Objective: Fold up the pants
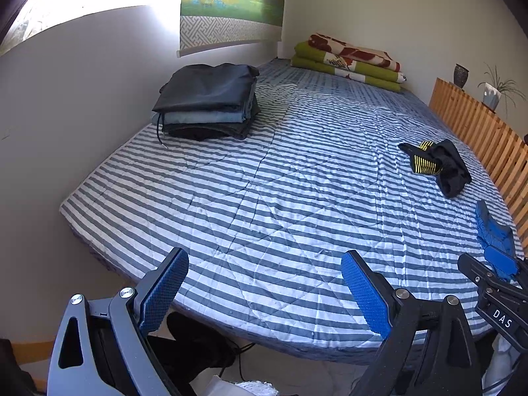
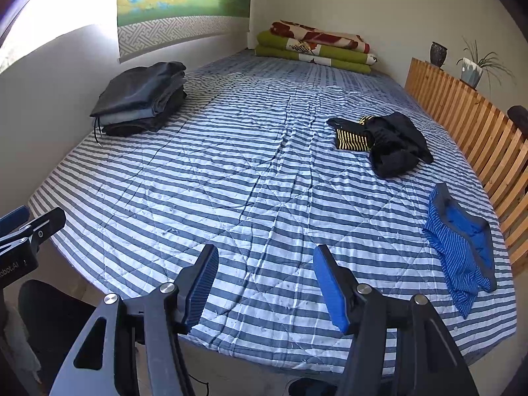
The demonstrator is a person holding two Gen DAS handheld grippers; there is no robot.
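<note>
Both grippers, left gripper (image 1: 264, 293) and right gripper (image 2: 265, 288), hang empty, jaws apart, over the bed's near edge. Folded pants stack (image 1: 208, 102) sits far-left; black crumpled pair (image 2: 392, 145) by the right edge remains unfolded.

Left tongs (image 1: 264, 292) and right tongs (image 2: 265, 288) agape, empty

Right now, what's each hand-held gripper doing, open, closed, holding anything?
Left hand-held gripper: open, holding nothing.
Right hand-held gripper: open, holding nothing.

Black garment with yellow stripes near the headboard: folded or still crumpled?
Crumpled. The black garment lies bunched in an uneven heap, unlike the squared folded stack by the wall.
</note>
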